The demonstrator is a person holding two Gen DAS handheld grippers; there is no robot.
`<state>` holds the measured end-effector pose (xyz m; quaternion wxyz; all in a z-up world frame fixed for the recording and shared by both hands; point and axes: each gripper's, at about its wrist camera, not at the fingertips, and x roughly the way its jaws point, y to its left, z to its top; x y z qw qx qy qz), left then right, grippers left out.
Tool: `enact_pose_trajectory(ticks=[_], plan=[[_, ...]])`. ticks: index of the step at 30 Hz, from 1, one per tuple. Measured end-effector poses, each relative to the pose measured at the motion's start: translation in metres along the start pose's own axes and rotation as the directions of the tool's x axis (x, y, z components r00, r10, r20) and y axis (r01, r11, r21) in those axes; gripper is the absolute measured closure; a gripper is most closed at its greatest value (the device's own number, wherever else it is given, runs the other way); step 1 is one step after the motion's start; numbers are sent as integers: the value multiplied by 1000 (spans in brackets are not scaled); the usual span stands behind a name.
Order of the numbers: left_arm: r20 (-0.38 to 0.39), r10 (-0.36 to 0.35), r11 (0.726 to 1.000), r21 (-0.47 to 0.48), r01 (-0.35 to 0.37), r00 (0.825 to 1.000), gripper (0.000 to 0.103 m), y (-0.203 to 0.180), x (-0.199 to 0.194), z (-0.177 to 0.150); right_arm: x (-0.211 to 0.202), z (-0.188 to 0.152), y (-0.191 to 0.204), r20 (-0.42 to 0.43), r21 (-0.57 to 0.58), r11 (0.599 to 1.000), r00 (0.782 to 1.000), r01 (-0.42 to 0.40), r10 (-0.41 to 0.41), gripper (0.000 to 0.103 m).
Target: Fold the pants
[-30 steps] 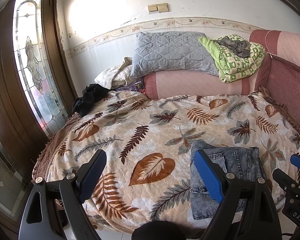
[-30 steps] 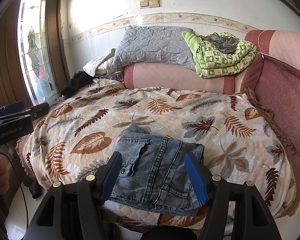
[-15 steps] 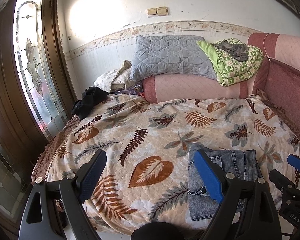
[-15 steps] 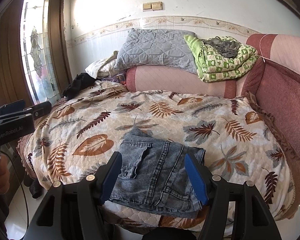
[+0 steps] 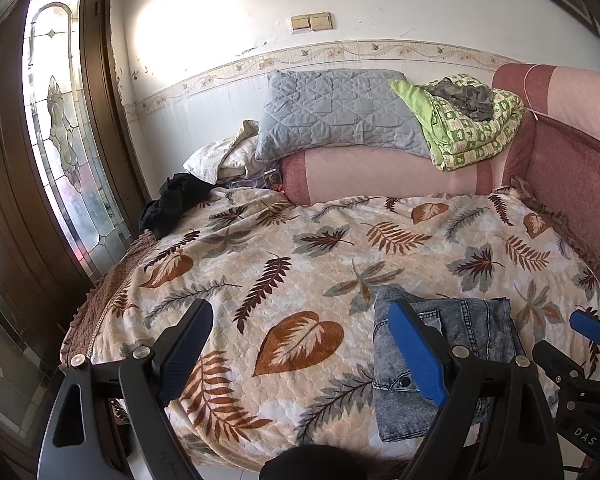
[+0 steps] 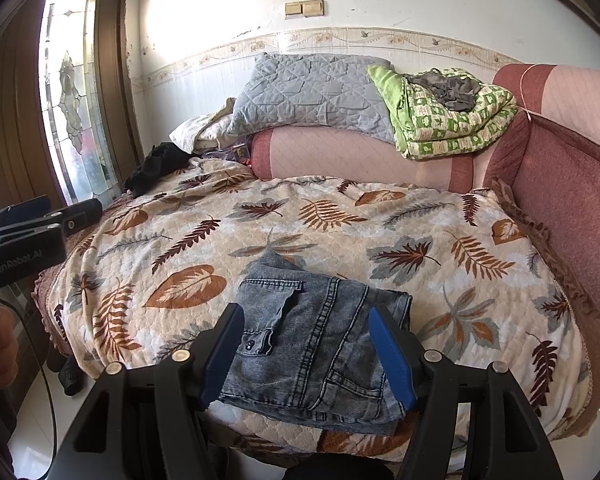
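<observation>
Denim pants (image 6: 316, 344) folded into a compact stack at the near edge of the leaf-print bedspread (image 6: 340, 224), both claws spread wide and empty.

Bedspread covers the whole bed; grey pillow (image 6: 312, 92) and green checked blanket (image 6: 452, 116) sit on the pink bolster at the far side. Right gripper (image 6: 312, 356) hangs in front of the pants, blue pads framing the stack in that view, not touching cloth. Left gripper (image 5: 300, 356) sits left of the pants over bare bedspread, its right pad overlapping the stack's left edge (image 5: 480, 328) in view only.
</observation>
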<state>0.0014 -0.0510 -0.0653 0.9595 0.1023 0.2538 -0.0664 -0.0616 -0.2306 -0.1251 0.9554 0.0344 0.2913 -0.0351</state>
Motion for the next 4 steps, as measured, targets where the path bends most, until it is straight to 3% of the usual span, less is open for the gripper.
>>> enact_pose_trajectory(ticks=[4], plan=[[-3, -10, 1000, -6, 10, 1000, 13, -2, 5, -1, 5, -1, -1, -7, -1, 1000, 1000, -3, 3, 34]])
